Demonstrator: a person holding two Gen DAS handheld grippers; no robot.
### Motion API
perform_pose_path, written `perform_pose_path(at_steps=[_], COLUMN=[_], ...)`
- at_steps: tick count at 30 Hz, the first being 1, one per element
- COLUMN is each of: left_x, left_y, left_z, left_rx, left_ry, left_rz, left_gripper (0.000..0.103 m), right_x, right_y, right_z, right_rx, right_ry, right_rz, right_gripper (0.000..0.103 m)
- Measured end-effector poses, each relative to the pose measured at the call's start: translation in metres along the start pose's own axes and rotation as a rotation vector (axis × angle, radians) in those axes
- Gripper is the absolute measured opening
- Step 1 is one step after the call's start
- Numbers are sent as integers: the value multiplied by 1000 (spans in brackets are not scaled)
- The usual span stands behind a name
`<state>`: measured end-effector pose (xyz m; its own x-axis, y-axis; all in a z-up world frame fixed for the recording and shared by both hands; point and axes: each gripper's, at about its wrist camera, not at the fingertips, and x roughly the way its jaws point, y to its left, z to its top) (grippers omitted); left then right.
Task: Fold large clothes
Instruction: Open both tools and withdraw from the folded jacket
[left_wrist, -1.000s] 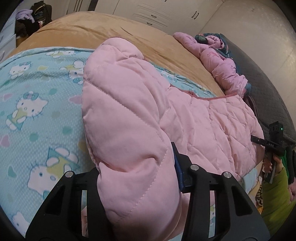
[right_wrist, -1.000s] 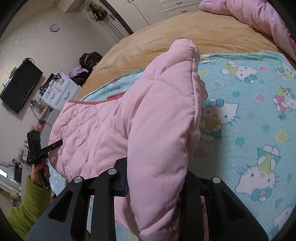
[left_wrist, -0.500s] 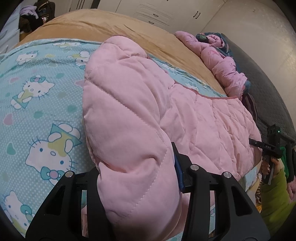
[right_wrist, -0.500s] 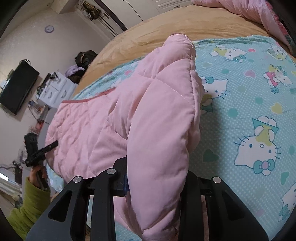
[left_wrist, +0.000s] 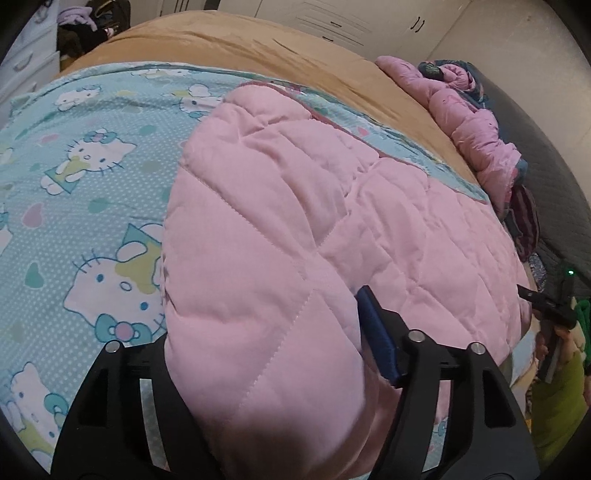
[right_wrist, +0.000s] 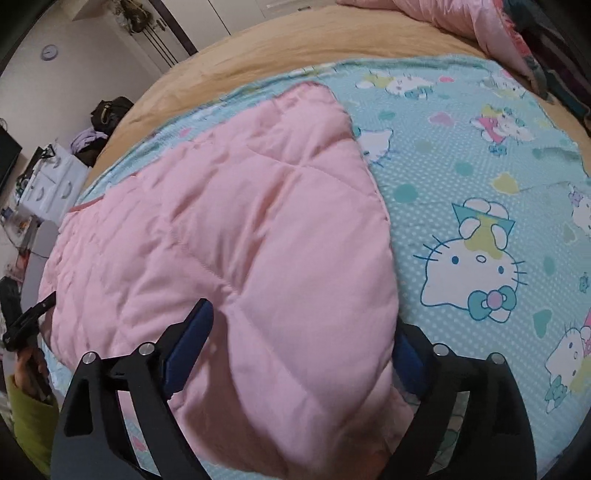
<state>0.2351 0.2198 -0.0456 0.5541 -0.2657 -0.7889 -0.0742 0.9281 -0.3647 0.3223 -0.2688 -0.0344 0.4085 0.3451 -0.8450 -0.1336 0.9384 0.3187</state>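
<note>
A pink quilted padded garment (left_wrist: 295, 229) lies folded on a teal Hello Kitty sheet (left_wrist: 92, 192); it also shows in the right wrist view (right_wrist: 229, 236). My left gripper (left_wrist: 266, 354) has its jaws spread wide around the garment's near edge, with the puffy fabric between them; its blue pad (left_wrist: 376, 343) shows on the right. My right gripper (right_wrist: 295, 347) likewise has its jaws spread wide around the other near edge, blue pads (right_wrist: 188, 343) on both sides. The fabric rests flat on the bed.
The sheet (right_wrist: 480, 184) covers a tan bedspread (left_wrist: 258, 40). Another pink garment (left_wrist: 469, 118) is piled at the bed's far right edge. White drawers (right_wrist: 48, 184) and a dark bag (right_wrist: 110, 110) stand beyond the bed.
The raised fold of the garment has come down flat onto the bed. Both grippers' jaws have spread wider, and the fabric now lies loosely between them.
</note>
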Motion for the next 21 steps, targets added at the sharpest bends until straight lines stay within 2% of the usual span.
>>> perform_pose_path(at_steps=[1,3,7,10,11,12,15,18,21], left_x=[-2,-11,-32,-52,-55,-60,-80,-104,-132], left_y=[0,-3,-15,-31,-36,-39,-46,-59,-72], left_z=[0,-1,-3,-7,-7,-9,-13,-19,-29], left_rx=[0,8,43,78,83,89,98,146,154], left_ry=[-4,-19,-41,-72,-84,-100,-152,-246,-332], left_rz=[7,31,70,84,101,123,177,245,225], left_gripper=[63,67,69,79,90,94,94,94,94], right_x=[-5,-21,-54,-81,-90,-100,-123,-143,-156], right_y=[3,9,25,35,39,45,59,74,87], right_z=[-1,-3,-8,-15,-18,-22,-34,-47,-63], right_rx=[-7,-28,-75,-104,-113,-127,-170,-219,-250], right_ry=[-17,-69,-169,-244,-267,-293,-347,-395,-428], right_rz=[-7,-31,-49,-36,-29,-26,-8,13,18], right_gripper=[97,97,99,99,99,99,99,99,99])
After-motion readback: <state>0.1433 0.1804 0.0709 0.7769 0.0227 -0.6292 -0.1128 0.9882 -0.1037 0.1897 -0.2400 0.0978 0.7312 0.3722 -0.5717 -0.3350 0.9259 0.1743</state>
